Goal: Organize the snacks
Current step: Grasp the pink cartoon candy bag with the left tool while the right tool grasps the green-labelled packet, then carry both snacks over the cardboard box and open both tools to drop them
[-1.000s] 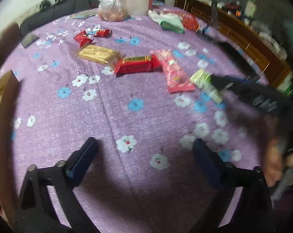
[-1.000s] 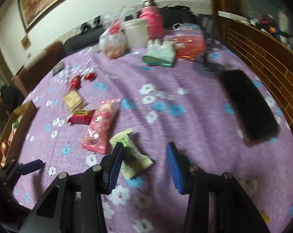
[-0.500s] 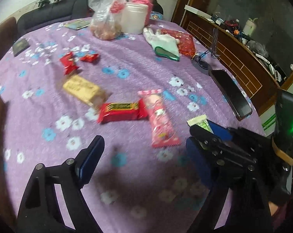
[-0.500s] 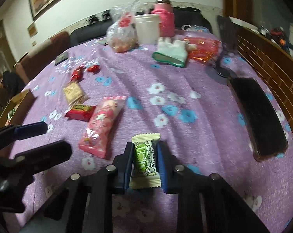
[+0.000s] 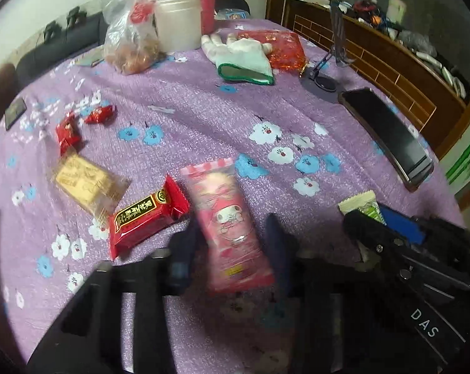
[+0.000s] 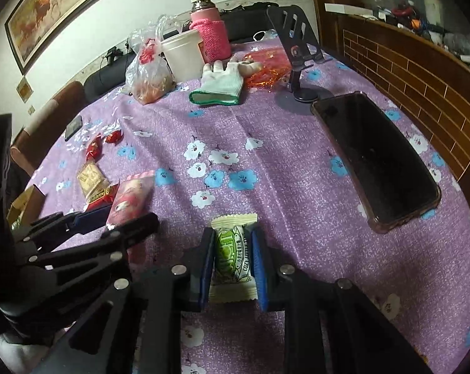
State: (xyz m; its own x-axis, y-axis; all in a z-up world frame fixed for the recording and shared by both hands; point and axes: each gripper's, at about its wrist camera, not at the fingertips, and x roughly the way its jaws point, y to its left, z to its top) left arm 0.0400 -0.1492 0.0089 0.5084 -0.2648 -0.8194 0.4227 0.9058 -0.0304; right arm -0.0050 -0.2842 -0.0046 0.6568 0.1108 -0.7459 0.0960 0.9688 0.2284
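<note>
Left fingers [image 5: 185,249] now closing round pink snack [image 5: 230,227]; right gripper [image 6: 233,265] still clamps green candy [image 6: 233,252].

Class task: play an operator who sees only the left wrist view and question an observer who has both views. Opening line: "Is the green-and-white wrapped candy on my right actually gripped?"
Observer: Yes. The right tool is shut on the green-and-white wrapped candy, with a blue pad against each long side.
Operator: Anything past my picture's left edge?
Observer: A brown cardboard box sits at the edge of the purple floral tablecloth, beyond the pink plastic snack packet.
Operator: Is the stand at the back holding anything?
Observer: No. The black phone stand shows a bare slotted backplate.
</note>
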